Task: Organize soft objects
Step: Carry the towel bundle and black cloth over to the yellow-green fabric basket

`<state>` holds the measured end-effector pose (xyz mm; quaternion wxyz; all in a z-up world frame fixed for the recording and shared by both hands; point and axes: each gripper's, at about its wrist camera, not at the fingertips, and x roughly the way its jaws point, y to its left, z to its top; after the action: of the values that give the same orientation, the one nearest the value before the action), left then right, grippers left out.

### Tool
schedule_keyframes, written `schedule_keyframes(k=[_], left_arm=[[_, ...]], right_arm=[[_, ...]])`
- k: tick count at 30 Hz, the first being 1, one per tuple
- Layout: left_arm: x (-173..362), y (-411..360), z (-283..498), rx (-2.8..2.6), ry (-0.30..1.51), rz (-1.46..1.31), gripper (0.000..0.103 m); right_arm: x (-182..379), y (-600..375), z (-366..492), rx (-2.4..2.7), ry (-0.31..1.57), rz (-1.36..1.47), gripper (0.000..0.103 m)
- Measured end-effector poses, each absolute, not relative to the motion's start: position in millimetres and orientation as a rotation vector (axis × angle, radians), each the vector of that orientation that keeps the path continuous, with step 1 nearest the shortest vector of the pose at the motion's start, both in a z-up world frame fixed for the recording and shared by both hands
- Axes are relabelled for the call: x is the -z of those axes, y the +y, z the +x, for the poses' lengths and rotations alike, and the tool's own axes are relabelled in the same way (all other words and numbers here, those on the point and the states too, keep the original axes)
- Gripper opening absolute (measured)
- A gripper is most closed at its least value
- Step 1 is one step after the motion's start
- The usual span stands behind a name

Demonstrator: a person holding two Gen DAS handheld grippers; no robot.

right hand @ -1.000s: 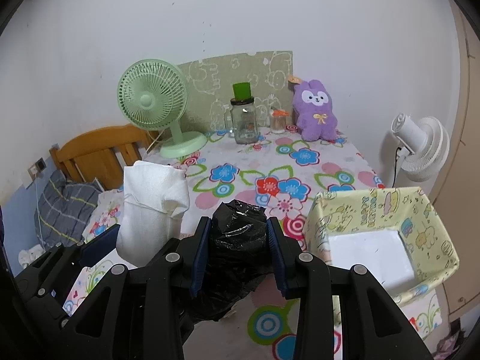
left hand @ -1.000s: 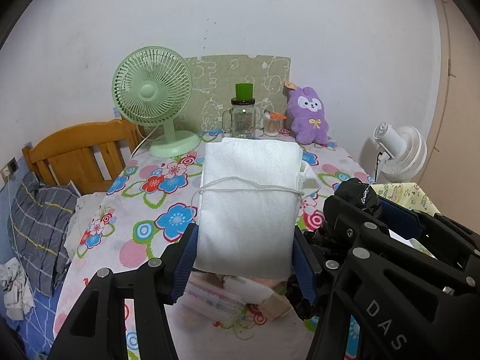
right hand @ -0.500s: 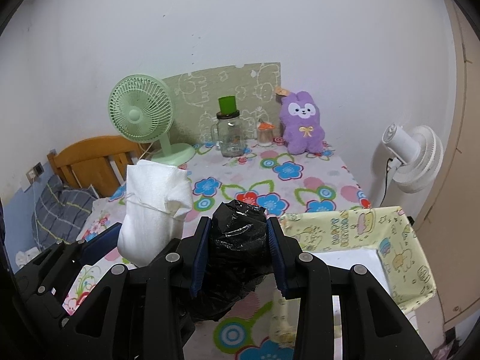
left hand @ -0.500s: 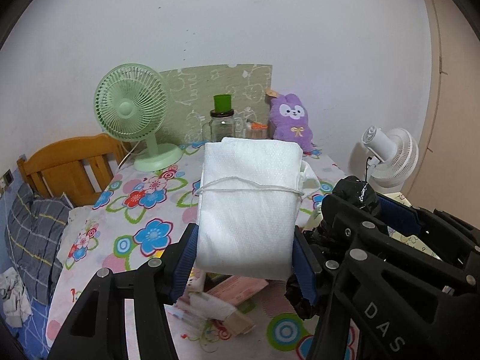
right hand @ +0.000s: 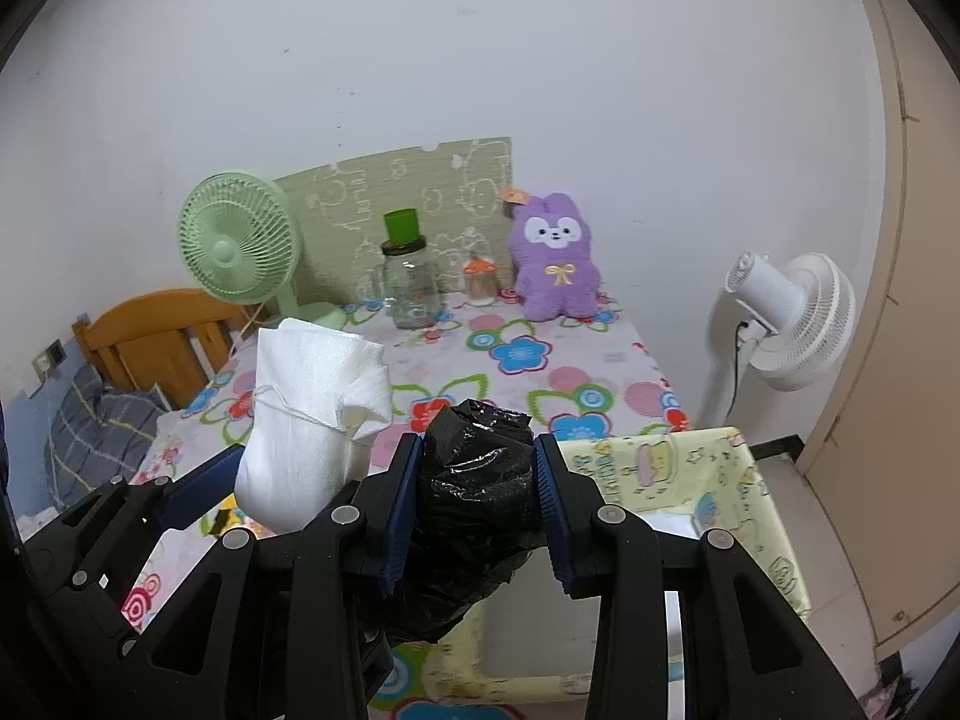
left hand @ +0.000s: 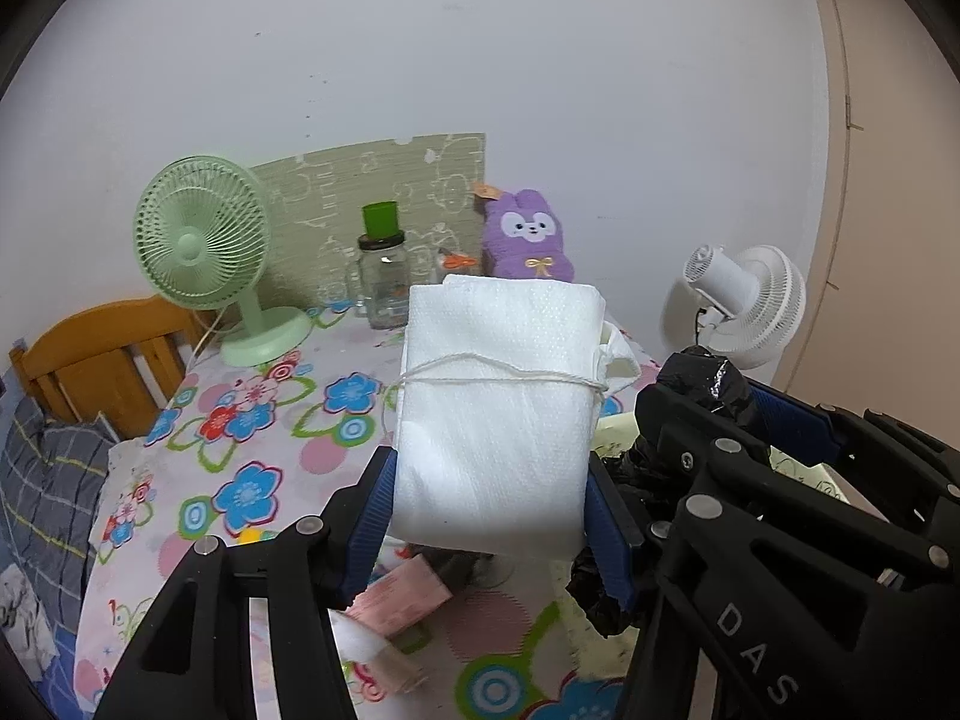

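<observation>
Two wrist fisheyes side by side, both facing the floral table and far wall, sharing the green fan

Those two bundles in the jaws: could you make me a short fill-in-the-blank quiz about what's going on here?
1. The left gripper holds a white bundle tied round with ____.
2. The right gripper holds a crumpled plastic bag coloured ____.
3. The yellow fabric bin sits below the ____ gripper.
4. The purple plush bunny leans near the ____ fan.

Missing words: string; black; right; green
</observation>
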<state>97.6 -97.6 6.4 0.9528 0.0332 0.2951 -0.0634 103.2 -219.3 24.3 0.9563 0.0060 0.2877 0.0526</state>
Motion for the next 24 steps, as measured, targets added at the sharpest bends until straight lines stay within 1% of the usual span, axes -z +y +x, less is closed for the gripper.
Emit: schedule_keyframes(k=[14,24], left_arm=[[3.1,-142.0,119.6,0.21,0.615,0.073,0.061],[20.0,-172.4,135.7,0.262,0.664,0.1,0.061]], right_arm=[[-20.7,-263.4,121.3,-0.031,0.586,0.011,0.04],[-3.1,-292.6,136.9,0.032,0.623,0.028,0.04]])
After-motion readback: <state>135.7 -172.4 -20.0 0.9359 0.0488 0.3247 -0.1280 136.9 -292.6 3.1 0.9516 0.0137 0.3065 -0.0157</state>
